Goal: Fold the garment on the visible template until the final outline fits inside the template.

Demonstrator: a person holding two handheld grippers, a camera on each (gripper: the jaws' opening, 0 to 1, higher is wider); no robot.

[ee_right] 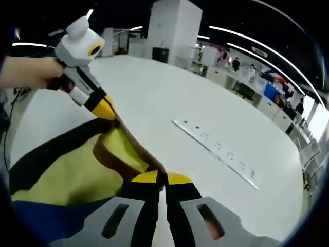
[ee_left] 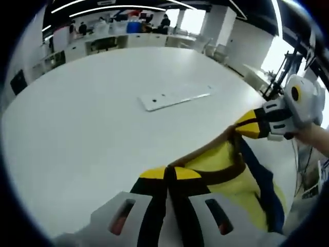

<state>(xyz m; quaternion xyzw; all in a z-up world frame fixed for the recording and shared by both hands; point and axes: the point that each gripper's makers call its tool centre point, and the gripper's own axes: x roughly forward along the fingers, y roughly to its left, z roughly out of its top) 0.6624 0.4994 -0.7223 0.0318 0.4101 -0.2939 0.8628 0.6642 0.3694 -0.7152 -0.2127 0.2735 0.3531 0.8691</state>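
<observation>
In the left gripper view, the left gripper has its jaws pinching the yellow fabric garment with brown and navy trim, lifted above the round white surface; the right gripper pinches it too. In the right gripper view, the right gripper has its jaws clamped on the garment, the left gripper likewise; a white strip lies mid-surface.

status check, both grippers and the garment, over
Left gripper shut on garment edge. Right gripper shut on same edge, garment lifted between them over white table. Flat white strip lies beyond, apart from the garment.
</observation>
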